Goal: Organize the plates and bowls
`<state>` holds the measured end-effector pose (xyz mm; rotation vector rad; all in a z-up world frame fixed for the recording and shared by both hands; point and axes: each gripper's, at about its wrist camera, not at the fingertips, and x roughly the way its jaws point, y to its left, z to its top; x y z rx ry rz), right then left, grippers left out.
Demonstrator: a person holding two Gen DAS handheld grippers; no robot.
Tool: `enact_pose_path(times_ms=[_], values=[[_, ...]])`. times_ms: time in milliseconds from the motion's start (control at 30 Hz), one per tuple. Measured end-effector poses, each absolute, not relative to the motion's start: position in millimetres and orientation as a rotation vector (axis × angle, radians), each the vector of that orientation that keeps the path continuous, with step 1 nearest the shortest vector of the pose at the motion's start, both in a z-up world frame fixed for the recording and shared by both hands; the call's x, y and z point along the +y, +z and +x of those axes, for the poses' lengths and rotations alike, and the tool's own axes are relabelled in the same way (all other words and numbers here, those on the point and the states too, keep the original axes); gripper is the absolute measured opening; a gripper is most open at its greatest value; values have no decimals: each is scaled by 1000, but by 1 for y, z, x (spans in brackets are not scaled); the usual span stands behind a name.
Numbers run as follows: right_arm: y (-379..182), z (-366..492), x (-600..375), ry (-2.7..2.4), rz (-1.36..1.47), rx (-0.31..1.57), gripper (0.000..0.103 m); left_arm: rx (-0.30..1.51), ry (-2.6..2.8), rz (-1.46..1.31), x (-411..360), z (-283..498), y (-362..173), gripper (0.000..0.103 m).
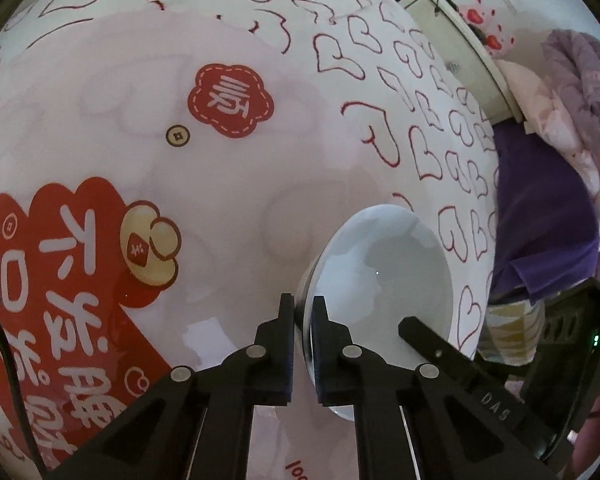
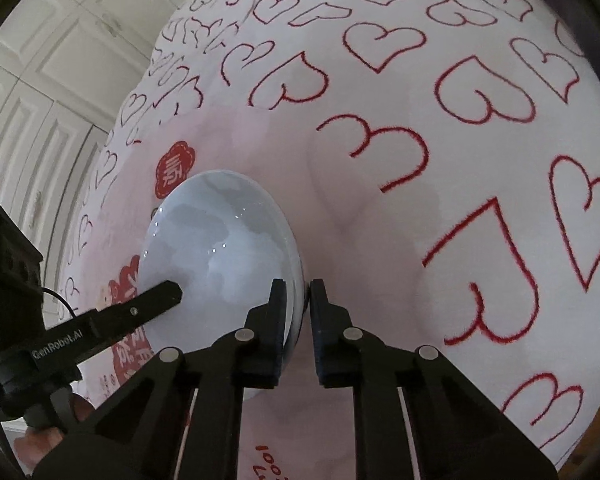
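A white bowl (image 1: 396, 280) is held between both grippers above a table with a white cloth printed with red hearts. My left gripper (image 1: 303, 304) is shut on the bowl's left rim, one finger inside and one outside. My right gripper (image 2: 298, 288) is shut on the opposite rim of the same bowl (image 2: 220, 240). The right gripper's finger (image 1: 432, 344) shows inside the bowl in the left wrist view. The left gripper's finger (image 2: 152, 300) shows inside the bowl in the right wrist view. The bowl looks empty.
A pink translucent sheet with red printed signs (image 1: 60, 280) lies over the heart cloth (image 2: 460, 120). White panelled cabinet doors (image 2: 32, 100) stand beyond the table. Purple and pink fabrics (image 1: 548, 200) lie at the right in the left wrist view.
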<state>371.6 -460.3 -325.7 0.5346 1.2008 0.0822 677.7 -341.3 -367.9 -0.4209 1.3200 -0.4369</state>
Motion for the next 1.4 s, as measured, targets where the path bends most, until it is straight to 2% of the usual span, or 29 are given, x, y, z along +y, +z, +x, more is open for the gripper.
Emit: enact_pose_path(times_ms=[300, 1000, 1400], values=[[-309, 344, -444, 87, 506, 1184, 12, 1309, -436, -415, -320, 640, -351, 4], [-204, 211, -364, 173, 394, 1153, 13, 1200, -431, -453, -200, 471, -228, 3], [-192, 134, -315, 221, 348, 1184, 14, 1163, -406, -411, -142, 368, -178, 3]])
